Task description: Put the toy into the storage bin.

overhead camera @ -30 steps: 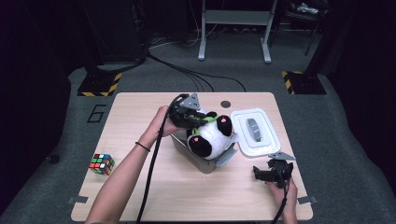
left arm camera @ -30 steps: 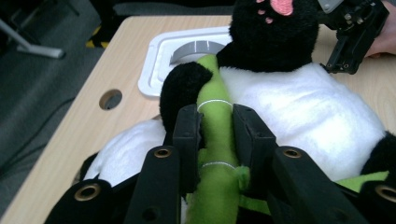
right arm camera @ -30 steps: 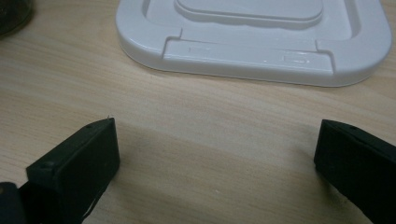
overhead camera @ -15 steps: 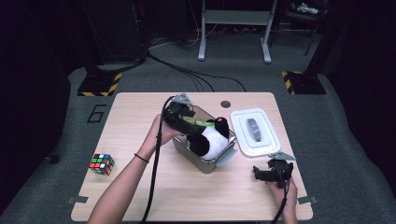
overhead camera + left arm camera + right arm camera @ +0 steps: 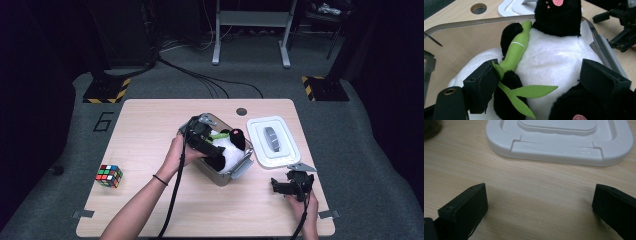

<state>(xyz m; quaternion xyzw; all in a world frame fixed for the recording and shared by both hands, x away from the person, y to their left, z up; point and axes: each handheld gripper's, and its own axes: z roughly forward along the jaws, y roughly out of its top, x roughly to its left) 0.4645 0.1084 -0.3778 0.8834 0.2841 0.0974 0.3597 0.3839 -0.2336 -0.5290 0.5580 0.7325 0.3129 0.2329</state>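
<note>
Panda plush [image 5: 227, 150] now dropped lower into clear bin [image 5: 239, 171] mid-table, left gripper [image 5: 536, 82] jaws just opened wide, straddling it without pinching, so placing looks done; right gripper [image 5: 539, 207] open, empty, near white lid [image 5: 559, 142]

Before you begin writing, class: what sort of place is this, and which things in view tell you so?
Probably a lab or studio for recording handling tasks: a lone wooden table on grey carpet in a dark room, hazard-striped stand bases with cables trailing across the floor, and a numeral 6 marked beside the table.

Dim lab — hazard-striped stand bases [image 5: 106, 91], floor cables [image 5: 210, 82], numbered wooden table [image 5: 150, 125].
</note>
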